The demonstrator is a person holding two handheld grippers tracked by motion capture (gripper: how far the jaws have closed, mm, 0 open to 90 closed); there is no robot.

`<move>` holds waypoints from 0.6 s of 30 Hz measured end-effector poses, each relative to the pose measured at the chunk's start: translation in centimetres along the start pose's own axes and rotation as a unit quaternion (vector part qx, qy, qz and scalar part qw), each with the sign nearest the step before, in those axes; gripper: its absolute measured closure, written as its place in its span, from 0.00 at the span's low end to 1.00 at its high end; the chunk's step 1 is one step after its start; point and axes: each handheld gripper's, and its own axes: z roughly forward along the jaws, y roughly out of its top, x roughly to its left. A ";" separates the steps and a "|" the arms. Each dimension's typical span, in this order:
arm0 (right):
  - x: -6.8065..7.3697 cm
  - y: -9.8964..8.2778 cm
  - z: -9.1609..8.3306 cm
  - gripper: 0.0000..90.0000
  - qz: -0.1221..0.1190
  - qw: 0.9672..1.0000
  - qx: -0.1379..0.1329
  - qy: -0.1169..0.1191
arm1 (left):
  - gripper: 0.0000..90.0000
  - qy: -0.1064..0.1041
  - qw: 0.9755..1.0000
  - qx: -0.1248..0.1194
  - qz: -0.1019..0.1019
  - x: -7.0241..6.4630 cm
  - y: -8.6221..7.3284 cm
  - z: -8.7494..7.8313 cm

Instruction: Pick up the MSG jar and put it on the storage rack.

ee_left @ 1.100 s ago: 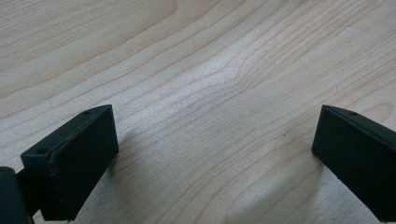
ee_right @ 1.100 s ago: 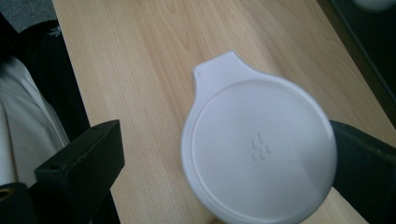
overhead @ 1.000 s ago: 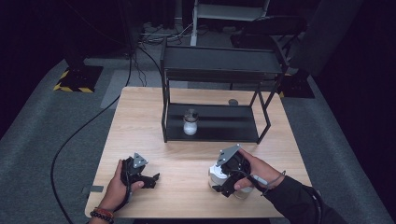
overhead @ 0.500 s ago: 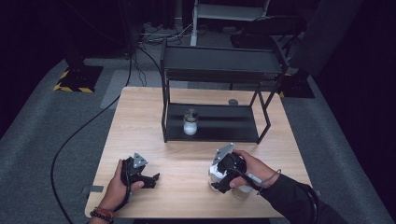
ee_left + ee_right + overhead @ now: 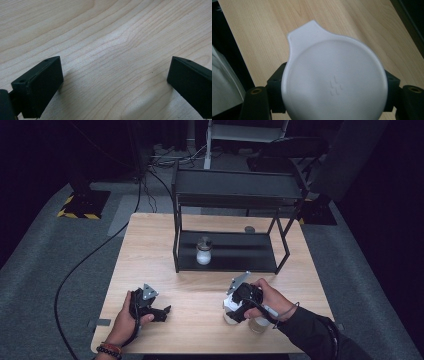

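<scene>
Left gripper [image 5: 150, 307] rests on the bench [image 5: 150, 240] near its front left corner, held in the person's left hand [image 5: 127, 317]. In the left gripper view its fingers [image 5: 37, 87] stand wide apart, flat wood grain between them, nothing in the gap.

Middle of the bench: a black two-level rack [image 5: 235, 195] toward the far side. On its lower shelf, left part, a small clear jar [image 5: 203, 251] stands upright with a dark lid; its lower half looks white. A small round grey thing [image 5: 249, 229] sits on the bench behind the rack; too small to tell what it is.

Right gripper [image 5: 240, 306] sits near the front right of the bench, held in the right hand [image 5: 267, 300], dark sleeve trailing off toward the bottom right. Its fingers have just been closing and now clamp a white container [image 5: 334, 82] from both sides. In the right gripper view the container's round white lid faces the camera, with a tab pointing away and a small embossed mark near the centre; black fingers [image 5: 275, 82] press at its left and right edges. From the high view the container [image 5: 231, 307] is at the gripper's tip, low over the bench; whether it touches the wood I cannot tell. A pale round thing [image 5: 258, 324] shows just under the right hand, partly hidden.
</scene>
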 end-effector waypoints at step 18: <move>-0.6 -0.7 0.0 0.33 0.010 1.000 -0.013 0.008 | 0.00 0.000 1.000 0.000 0.001 0.0 0.0 0.0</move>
